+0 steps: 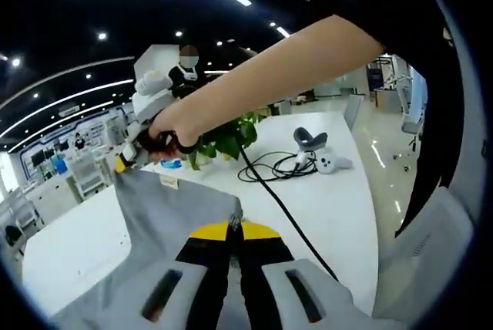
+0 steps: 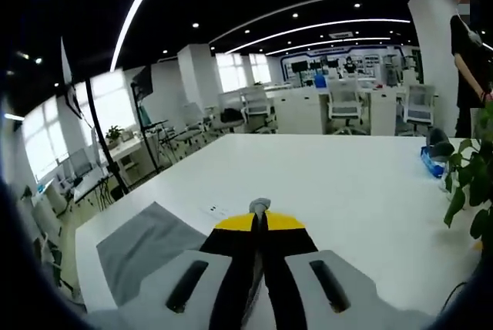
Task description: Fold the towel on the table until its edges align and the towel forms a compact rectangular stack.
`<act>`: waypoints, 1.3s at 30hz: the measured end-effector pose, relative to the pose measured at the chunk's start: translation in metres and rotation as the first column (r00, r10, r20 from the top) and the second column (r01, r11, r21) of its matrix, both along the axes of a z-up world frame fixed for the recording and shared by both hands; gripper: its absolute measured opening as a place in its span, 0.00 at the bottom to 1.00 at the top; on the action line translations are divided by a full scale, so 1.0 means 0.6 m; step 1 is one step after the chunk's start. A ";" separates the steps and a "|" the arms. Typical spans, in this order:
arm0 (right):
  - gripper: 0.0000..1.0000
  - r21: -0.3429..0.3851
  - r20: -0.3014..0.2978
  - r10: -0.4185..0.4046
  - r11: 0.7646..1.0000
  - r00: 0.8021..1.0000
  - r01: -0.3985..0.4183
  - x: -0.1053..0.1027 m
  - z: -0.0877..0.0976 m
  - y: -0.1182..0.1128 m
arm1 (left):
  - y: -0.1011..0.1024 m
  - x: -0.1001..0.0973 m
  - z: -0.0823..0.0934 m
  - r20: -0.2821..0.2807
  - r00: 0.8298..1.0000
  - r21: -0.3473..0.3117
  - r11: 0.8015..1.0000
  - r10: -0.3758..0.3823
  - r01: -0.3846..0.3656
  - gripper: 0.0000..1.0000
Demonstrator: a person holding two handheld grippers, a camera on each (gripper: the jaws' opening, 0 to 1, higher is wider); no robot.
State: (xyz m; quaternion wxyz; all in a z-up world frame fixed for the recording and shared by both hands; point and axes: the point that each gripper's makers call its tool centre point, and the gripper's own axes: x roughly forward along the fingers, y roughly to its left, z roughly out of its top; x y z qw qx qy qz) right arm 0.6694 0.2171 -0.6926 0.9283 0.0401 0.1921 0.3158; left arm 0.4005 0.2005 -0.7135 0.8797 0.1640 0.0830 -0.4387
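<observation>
Grey towel (image 1: 173, 222) hangs lifted above the white table (image 1: 331, 207), soft and limp. Left gripper (image 1: 233, 231) is clamped on 1 upper edge; right gripper (image 2: 260, 210) pinches another corner. Gripping corners suits it, since light cloth sags between 2 holds.

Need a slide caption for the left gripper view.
Both grippers pinch a lifted grey towel above the white table.

Both cams sit low and close over the white counter (image 2: 339, 191), each looking out along its own tool. Left gripper view faces the other tool (image 1: 127, 156). Both catch the gray towel (image 1: 173, 207) and potted plant (image 2: 466, 183).
</observation>
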 end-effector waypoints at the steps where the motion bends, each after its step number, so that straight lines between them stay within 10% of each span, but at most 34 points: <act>1: 0.00 0.001 0.000 0.001 1.000 1.000 -0.001 0.000 0.002 0.005 | 0.006 0.000 0.002 0.000 1.000 -0.003 1.000 0.008 -0.008 0.03; 39: 0.00 0.051 0.008 0.067 0.996 0.998 -0.067 -0.020 0.051 0.186 | 0.218 -0.017 0.055 0.023 0.978 -0.061 0.977 0.206 -0.205 0.03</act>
